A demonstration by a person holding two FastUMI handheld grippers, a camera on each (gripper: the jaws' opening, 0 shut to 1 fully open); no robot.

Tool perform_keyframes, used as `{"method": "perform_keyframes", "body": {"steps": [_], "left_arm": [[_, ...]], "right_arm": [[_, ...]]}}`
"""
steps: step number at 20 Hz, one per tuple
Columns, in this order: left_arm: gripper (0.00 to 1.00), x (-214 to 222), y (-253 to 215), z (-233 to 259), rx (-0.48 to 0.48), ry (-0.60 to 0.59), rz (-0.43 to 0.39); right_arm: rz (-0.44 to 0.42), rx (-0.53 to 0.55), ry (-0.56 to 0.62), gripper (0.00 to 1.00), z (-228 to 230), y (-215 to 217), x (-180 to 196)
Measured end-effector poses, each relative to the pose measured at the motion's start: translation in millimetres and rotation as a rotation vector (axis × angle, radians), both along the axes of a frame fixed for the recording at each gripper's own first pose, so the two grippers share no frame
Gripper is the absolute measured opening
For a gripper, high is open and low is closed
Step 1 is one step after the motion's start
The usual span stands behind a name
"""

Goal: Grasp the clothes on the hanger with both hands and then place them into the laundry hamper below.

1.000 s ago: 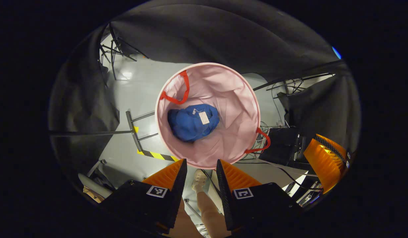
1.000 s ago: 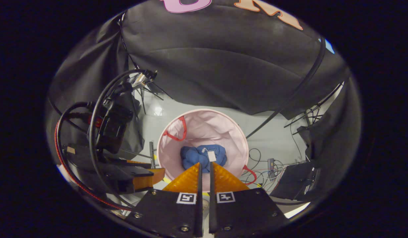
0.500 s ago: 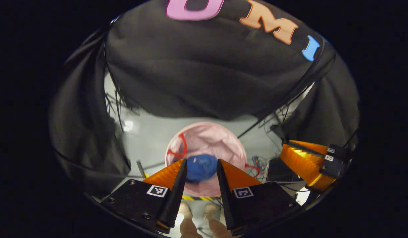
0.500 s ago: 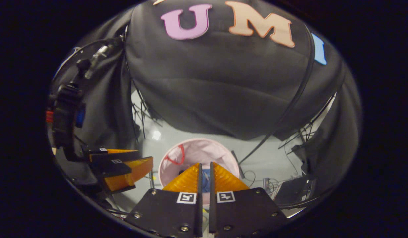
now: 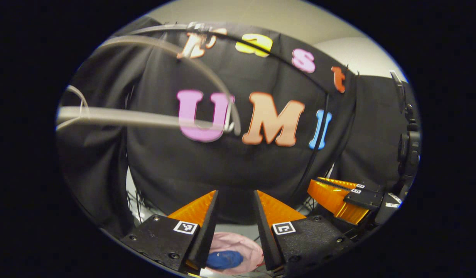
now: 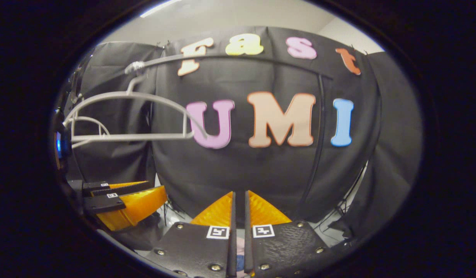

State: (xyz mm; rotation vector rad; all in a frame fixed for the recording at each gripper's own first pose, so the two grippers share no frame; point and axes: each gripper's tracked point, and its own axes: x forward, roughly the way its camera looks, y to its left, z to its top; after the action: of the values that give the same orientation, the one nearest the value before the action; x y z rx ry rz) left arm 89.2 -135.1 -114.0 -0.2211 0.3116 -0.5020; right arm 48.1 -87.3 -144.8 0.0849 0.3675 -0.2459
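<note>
L gripper (image 5: 235,197), jaws wide & empty, and R gripper (image 6: 238,199), jaws nearly closed on nothing, are tilting up from hamper (image 5: 242,243) toward bare hanger (image 6: 134,116); blue garment (image 5: 224,258) lying inside hamper, so task looks complete.

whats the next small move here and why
Probably just ease both claws back to rest; little seems left. The blue garment already lies in the pink hamper, and the hanger hangs bare. The left claw is open and holds nothing; the right claw is nearly shut, with nothing seen between its fingers.
</note>
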Motion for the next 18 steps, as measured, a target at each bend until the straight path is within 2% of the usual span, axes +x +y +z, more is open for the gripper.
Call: {"method": "perform_keyframes", "body": {"steps": [1,5,6,7,8,10,12,13,14,15,18], "left_arm": [[0.59,-3.8,10.1,13.7,-0.004,-0.043,0.004],[0.55,-9.7,14.2,32.4,-0.028,-0.173,0.014],[0.49,-12.5,16.4,34.1,-0.024,-0.191,0.017],[0.55,-12.7,18.6,38.2,-0.018,-0.216,0.027],[0.55,-13.3,17.4,41.6,-0.012,-0.245,0.033],[0.72,-18.7,12.4,43.9,-0.009,-0.280,0.038],[0.91,-26.4,13.3,55.5,-0.017,-0.284,0.049],[1.00,-28.4,17.8,62.2,-0.019,-0.285,0.058],[0.99,-33.2,23.9,65.5,-0.018,-0.287,0.070],[0.93,-34.0,28.2,65.0,-0.011,-0.291,0.086],[0.94,-34.3,36.6,68.7,-0.003,-0.300,0.107]], "right_arm": [[0.002,-0.007,-0.039,0.08,24.3,0.0,-5.8],[0.027,-0.034,-0.169,0.08,99.8,6.8,-24.2],[0.033,-0.039,-0.197,0.08,114.7,8.8,-26.6],[0.040,-0.046,-0.222,0.08,128.8,12.3,-31.6],[0.043,-0.051,-0.244,0.08,141.1,13.8,-34.4],[0.054,-0.052,-0.272,0.08,156.3,18.6,-40.3],[0.057,-0.042,-0.295,0.21,165.8,19.2,-42.4],[0.054,-0.040,-0.308,0.36,169.8,19.5,-43.3],[0.040,-0.046,-0.316,0.51,172.3,13.8,-50.0],[0.029,-0.048,-0.326,0.65,176.2,9.1,-53.0],[0.022,-0.021,-0.359,0.96,185.9,10.6,-59.1]]}}
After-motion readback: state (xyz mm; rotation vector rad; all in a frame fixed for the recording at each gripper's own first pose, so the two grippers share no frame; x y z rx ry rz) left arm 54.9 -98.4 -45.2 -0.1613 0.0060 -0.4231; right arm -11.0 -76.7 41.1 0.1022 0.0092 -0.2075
